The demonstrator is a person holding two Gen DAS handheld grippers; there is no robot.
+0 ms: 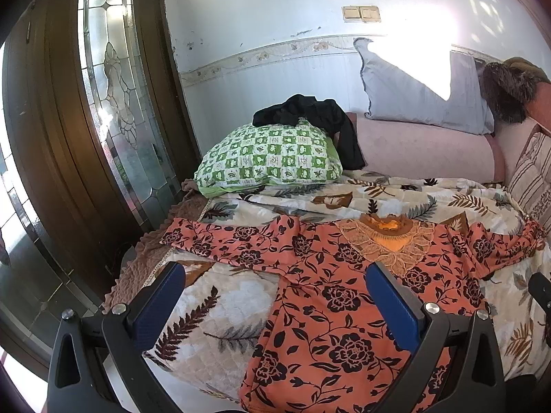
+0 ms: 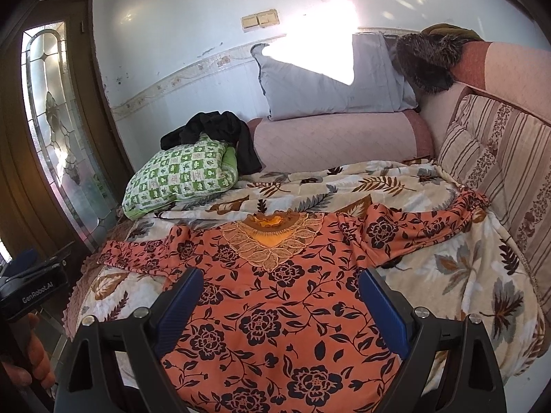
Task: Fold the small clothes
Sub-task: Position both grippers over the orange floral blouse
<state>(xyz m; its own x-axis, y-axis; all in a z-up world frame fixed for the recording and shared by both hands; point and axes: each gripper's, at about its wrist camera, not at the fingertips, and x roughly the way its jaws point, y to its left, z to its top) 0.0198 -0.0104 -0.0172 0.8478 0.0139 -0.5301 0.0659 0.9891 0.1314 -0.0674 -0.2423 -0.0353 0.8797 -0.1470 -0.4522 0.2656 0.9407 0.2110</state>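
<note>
An orange blouse with black flowers [image 1: 330,296] lies spread flat on a leaf-print blanket [image 1: 227,309], sleeves out to both sides, lace collar [image 1: 389,241] at the far end. It also shows in the right wrist view [image 2: 275,316]. My left gripper [image 1: 275,285] is open, its blue pads above the blouse's left side and the blanket. My right gripper [image 2: 279,292] is open above the blouse's body, holding nothing. The left gripper's body shows at the left edge of the right wrist view [image 2: 31,282].
A green checked pillow [image 1: 272,158] with a black garment [image 1: 310,113] on it lies at the far left. A grey pillow [image 1: 420,93], pink bolster [image 1: 427,148] and striped cushions [image 2: 499,172] line the back and right. A wooden glass door [image 1: 103,103] stands left.
</note>
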